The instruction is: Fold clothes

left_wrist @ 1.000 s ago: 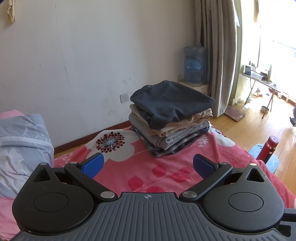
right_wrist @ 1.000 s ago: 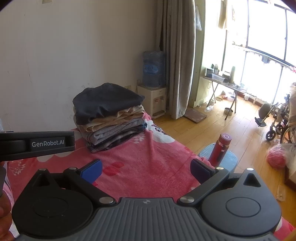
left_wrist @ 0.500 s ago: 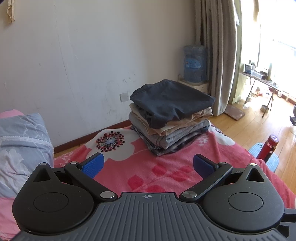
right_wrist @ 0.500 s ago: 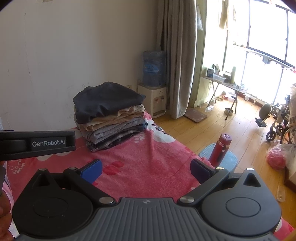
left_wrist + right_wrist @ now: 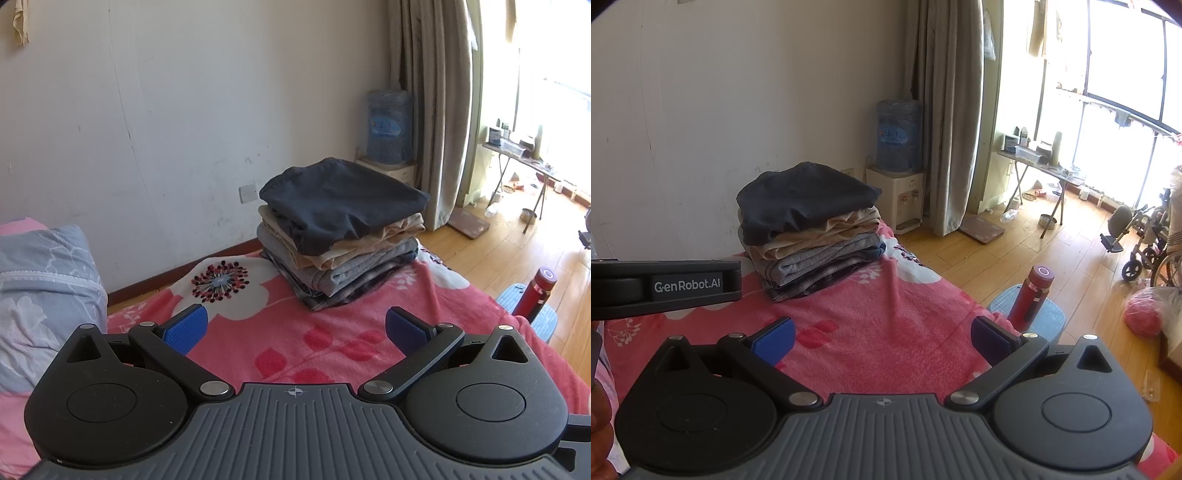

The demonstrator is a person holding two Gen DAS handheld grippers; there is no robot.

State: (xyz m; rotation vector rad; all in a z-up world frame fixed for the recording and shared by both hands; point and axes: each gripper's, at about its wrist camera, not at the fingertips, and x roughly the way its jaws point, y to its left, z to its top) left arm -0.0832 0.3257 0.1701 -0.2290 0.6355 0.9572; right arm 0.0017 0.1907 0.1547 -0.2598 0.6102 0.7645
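Note:
A stack of folded clothes [image 5: 340, 232] sits on the far part of a pink flowered blanket [image 5: 295, 339], topped by a dark navy garment [image 5: 340, 195] over beige, grey and plaid layers. The right wrist view has the same stack [image 5: 809, 229] left of centre. My left gripper [image 5: 295, 328] hovers open over the blanket, well short of the stack, holding nothing. My right gripper [image 5: 882, 339] is open too and holds nothing. The left gripper's body [image 5: 665, 288] juts in from the left edge of the right wrist view.
A grey-blue pillow [image 5: 40, 291] lies at the left. A red bottle [image 5: 1032, 295] stands on a blue stool [image 5: 1045, 317] beside the bed's right edge. A water dispenser [image 5: 899, 166], curtain, folding table [image 5: 1045, 173] and wheelchair [image 5: 1145, 243] stand on the wooden floor.
Both views have drifted very slightly; the stack sits a touch higher in each. Both grippers stay open and hold nothing.

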